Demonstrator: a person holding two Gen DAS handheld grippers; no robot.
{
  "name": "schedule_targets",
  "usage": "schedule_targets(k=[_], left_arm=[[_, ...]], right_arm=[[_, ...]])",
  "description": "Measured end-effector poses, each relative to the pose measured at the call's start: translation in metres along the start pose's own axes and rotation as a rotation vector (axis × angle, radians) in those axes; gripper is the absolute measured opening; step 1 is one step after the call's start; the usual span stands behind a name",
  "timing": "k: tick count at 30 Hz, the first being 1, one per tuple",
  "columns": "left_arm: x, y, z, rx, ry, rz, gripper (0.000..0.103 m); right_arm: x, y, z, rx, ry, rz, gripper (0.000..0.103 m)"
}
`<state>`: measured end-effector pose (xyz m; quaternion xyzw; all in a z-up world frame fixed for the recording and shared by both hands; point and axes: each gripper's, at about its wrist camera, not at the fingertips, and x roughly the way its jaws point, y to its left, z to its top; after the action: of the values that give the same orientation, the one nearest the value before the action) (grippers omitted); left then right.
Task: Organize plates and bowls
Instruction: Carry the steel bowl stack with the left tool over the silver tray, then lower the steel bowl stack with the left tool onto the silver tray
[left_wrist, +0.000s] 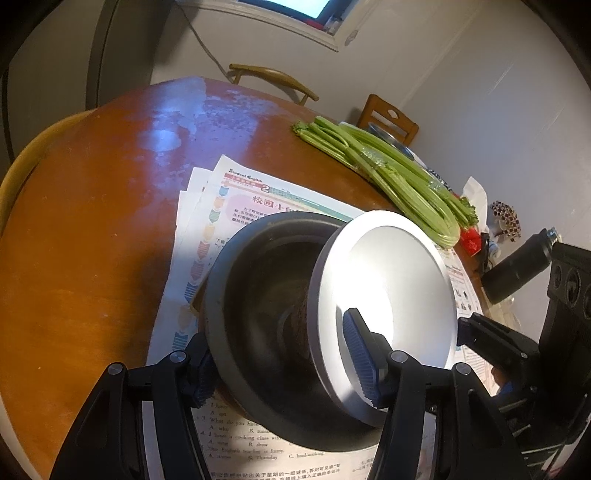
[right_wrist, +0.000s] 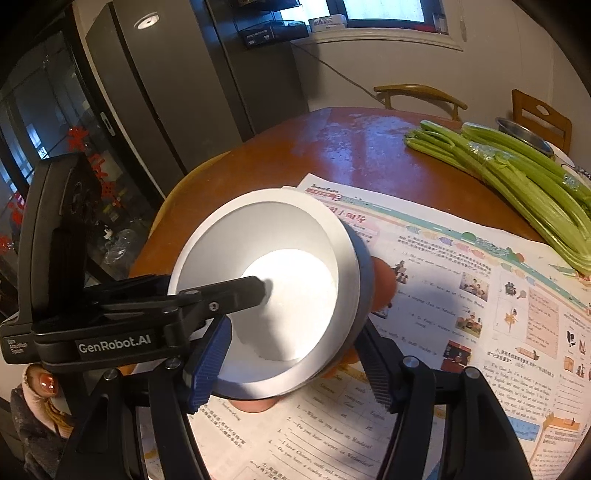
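The left tool (left_wrist: 284, 373) is spread wide around a tilted dark bowl (left_wrist: 266, 295), pads at either side of it. A white plate (left_wrist: 391, 295) stands on edge in that bowl, over the newspaper (left_wrist: 207, 206) on the counter (left_wrist: 92, 221). The right tool (right_wrist: 291, 365) straddles the plate's rim; I cannot tell whether it pinches. Celery (right_wrist: 517, 177) lies well apart.

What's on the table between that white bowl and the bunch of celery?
Only newspaper, spread flat on the wooden table. The right wrist view shows it running from the white bowl to the celery, nothing else on that stretch.
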<state>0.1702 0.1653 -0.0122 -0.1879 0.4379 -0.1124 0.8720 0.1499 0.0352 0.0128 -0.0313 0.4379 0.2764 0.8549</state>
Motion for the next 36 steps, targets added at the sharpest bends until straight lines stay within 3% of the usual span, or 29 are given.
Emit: schedule_targets(k=[22, 36], left_arm=[[-0.009, -0.001, -0.008, 0.023, -0.019, 0.039, 0.062], [-0.024, 0.012, -0.005, -0.035, -0.034, 0.062, 0.064]], right_arm=[[-0.005, 0.001, -0.003, -0.024, -0.015, -0.039, 0.067], [-0.003, 0.006, 0.003, -0.034, 0.001, -0.045, 0.067]])
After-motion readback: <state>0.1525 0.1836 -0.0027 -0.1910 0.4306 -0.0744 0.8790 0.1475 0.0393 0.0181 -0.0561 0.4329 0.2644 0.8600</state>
